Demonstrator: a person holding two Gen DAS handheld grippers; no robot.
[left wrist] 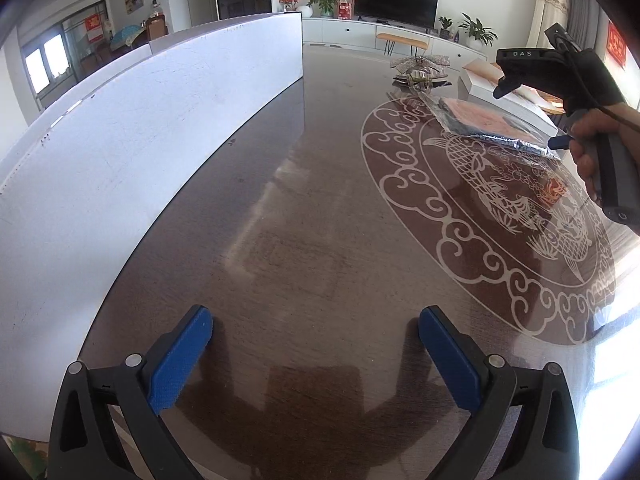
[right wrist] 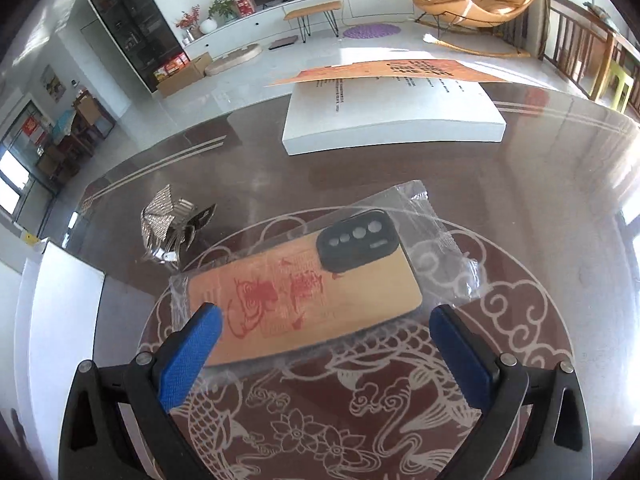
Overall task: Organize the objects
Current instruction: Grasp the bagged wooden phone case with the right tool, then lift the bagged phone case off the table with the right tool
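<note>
Your left gripper (left wrist: 316, 354) hangs over bare brown table (left wrist: 280, 220), blue pads wide apart and holding nothing; a white board (left wrist: 140, 128) stands along its left. Your right gripper (right wrist: 326, 350) also has its pads spread wide, nothing between them. It is poised just above the near edge of a phone case (right wrist: 312, 292), tan with a red print and a dark camera surround, sealed in a clear bag (right wrist: 448, 252). The case lies diagonally on the table's white fish medallion (right wrist: 400, 420). Whether the pads touch the bag cannot be told. Left of the case sits a small glittery ornament (right wrist: 168, 220); beyond it, a white box (right wrist: 392, 116) carries an orange leaflet (right wrist: 384, 70). In the left view, your hand (left wrist: 596, 140) grips the right tool's handle.
</note>
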